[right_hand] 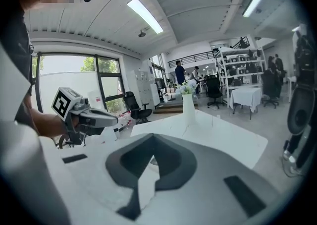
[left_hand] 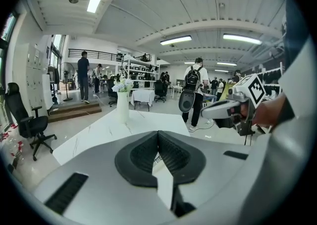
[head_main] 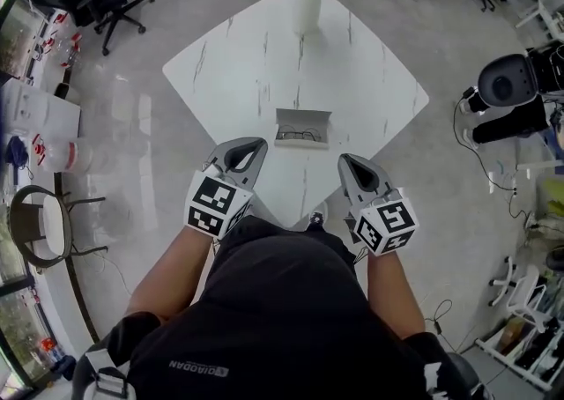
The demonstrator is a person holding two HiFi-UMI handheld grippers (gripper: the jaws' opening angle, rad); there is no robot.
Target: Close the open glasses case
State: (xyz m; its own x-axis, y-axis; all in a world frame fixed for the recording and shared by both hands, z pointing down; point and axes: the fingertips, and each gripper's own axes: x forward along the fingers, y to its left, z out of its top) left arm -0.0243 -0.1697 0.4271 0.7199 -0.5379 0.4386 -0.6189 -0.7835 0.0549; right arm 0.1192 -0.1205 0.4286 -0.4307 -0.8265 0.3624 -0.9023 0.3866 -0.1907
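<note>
A white marble-patterned bench [head_main: 256,55] stands corner-on to the person wearing the head camera in an open workshop hall, its near corner just in front of the person's body. The left gripper [head_main: 254,143] and the right gripper [head_main: 346,161] are held low over that corner, one to each side and level with each other, noses aimed at the middle of the bench – seemingly a ready stance ahead of a reach, since neither touches anything. A tall white vase [head_main: 306,3] of pale flowers sits at the far corner, well apart from the work and out of the likely path. The open glasses case [head_main: 302,126] lies near the centre of the bench, just beyond and between the two gripper noses, its lid standing up along the far edge so the hinge side faces away from the person; a pair of dark-rimmed glasses [head_main: 300,135] rests inside the tray. In the left gripper view, the left fingers [left_hand: 143,154] meet at their tips with nothing held between them, and the right gripper view shows the right fingers [right_hand: 171,162] likewise brought together and empty – a sensible state if the lid is to be nudged down from behind, not pinched. The lid is up and the closing is not yet begun.
</note>
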